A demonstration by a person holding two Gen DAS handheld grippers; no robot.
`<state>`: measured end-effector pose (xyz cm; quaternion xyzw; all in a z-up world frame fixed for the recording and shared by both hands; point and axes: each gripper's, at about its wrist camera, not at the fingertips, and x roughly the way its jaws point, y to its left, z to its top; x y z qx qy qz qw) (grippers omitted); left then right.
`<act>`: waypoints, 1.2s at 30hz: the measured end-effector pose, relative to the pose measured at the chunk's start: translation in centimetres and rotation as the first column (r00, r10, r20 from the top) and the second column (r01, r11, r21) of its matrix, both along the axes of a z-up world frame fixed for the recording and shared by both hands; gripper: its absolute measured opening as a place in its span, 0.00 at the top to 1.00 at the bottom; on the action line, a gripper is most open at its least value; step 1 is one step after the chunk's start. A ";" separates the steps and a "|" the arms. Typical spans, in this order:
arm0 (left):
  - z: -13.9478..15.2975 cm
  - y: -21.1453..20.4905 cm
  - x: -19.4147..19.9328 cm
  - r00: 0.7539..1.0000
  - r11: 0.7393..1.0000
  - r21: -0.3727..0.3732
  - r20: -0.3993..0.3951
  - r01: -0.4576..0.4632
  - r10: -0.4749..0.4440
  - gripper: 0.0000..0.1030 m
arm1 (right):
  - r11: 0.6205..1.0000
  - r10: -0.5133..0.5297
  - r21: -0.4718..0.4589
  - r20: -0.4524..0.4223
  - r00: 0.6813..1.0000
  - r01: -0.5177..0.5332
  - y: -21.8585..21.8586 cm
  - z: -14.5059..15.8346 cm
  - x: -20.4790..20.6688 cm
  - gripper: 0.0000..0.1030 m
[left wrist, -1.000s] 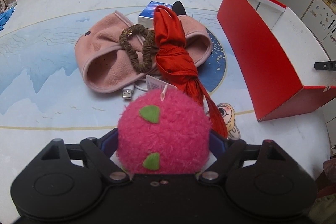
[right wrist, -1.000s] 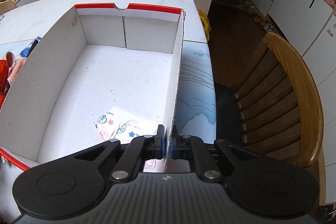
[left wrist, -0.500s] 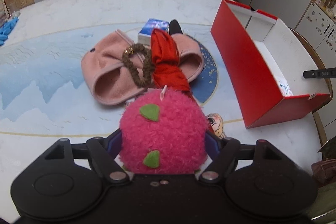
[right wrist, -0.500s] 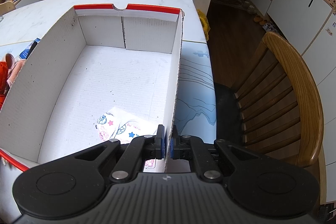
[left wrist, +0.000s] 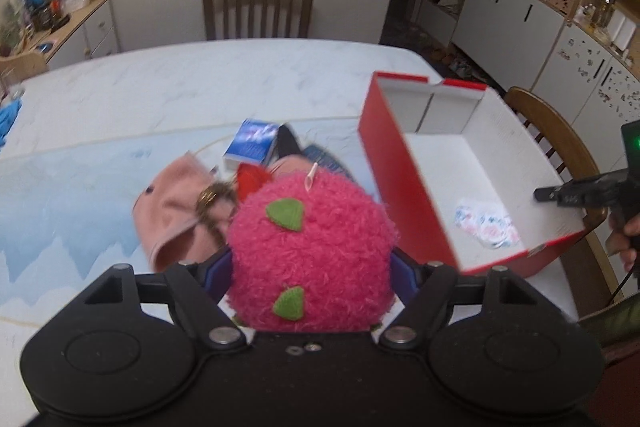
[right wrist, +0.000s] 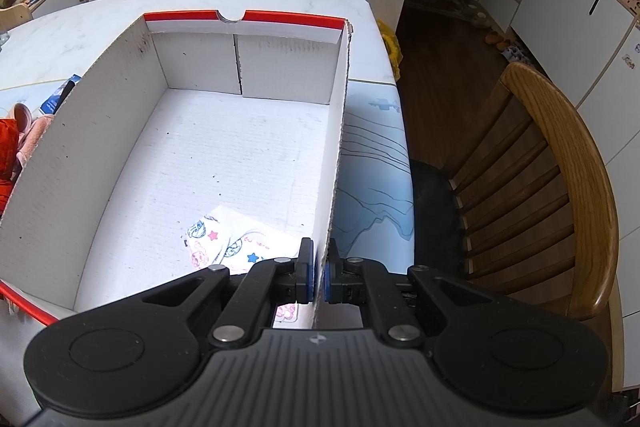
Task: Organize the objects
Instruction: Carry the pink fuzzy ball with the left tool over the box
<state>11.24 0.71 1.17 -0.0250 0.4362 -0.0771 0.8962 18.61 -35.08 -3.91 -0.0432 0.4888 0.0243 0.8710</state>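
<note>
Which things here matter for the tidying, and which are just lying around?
In play: pink plush ball in left gripper; red box, wall clamped by right gripper.
Lying about: pink hat, blue carton, wooden chair.

We find the plush ball point(left wrist: 312, 251) hiding most of the red cloth point(left wrist: 250, 182) and part of the pink hat point(left wrist: 176, 215). The left view is motion-blurred. The box wall point(right wrist: 36, 163) screens the tabletop point(right wrist: 80, 39) items behind it.

Right hand-held gripper point(right wrist: 318, 277) clamped on red box point(right wrist: 338, 147) wall, patterned cloth point(right wrist: 236, 247) inside
</note>
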 end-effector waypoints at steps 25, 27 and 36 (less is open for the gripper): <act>4.1 -15.2 10.3 0.977 0.978 0.026 0.049 0.208 -0.209 0.26 | 0.998 0.009 0.055 0.009 1.000 -0.009 -1.1 -0.1 0.0 0.96; 3.3 -16.5 11.2 0.973 0.974 0.033 0.033 0.226 -0.227 0.26 | 0.998 0.010 0.060 0.008 1.000 -0.010 -1.2 -0.1 0.0 0.96; -2.4 -21.0 15.1 0.964 0.962 0.084 -0.085 0.261 -0.254 0.27 | 0.996 0.021 0.085 0.008 1.000 -0.022 -2.2 -0.2 0.3 0.96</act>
